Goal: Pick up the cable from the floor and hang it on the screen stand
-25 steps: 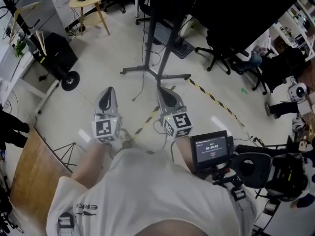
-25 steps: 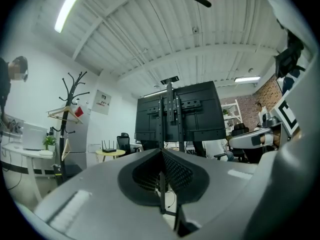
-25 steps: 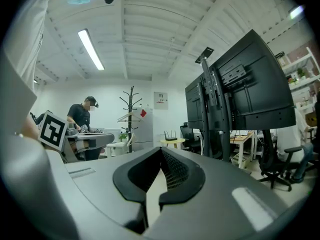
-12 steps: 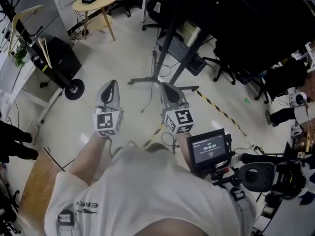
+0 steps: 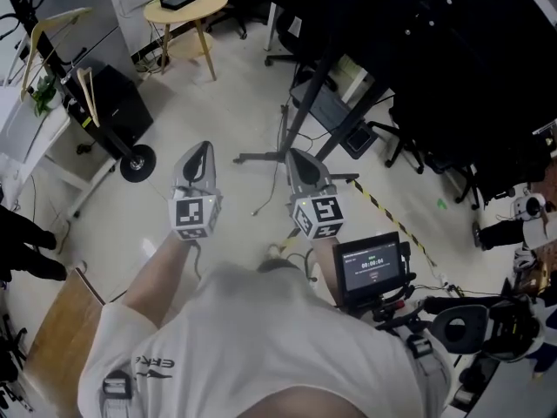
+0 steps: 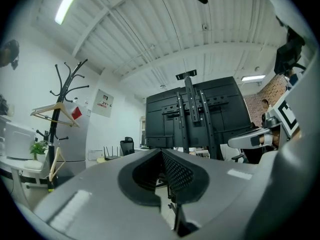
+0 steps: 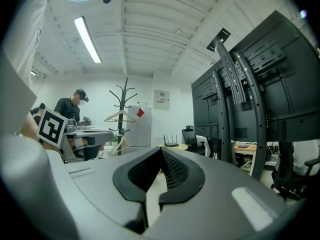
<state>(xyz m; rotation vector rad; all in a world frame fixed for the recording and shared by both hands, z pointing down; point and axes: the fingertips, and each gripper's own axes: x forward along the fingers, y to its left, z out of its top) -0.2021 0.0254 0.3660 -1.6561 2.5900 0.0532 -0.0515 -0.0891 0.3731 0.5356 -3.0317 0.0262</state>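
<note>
The screen stand (image 5: 306,111) is a black pole on a flat floor base, carrying a big black screen (image 5: 435,50); it also shows in the left gripper view (image 6: 192,114) and the right gripper view (image 7: 240,104). A thin cable (image 5: 265,197) trails down from the pole across the pale floor, ending just beyond my grippers. My left gripper (image 5: 203,148) (image 6: 162,151) and my right gripper (image 5: 297,155) (image 7: 161,150) are held level side by side and point at the stand's base. Both are shut, with nothing between the jaws.
A round wooden table (image 5: 184,3) with a router stands at the back. A coat rack with hangers (image 5: 52,24) and a black wheeled case (image 5: 113,103) are at the left. Yellow-black floor tape (image 5: 383,207) runs right; a small monitor rig (image 5: 372,264) is beside me.
Both grippers have moved forward together toward the stand, whose base now lies closer in front of them. The jaws stayed shut.
</note>
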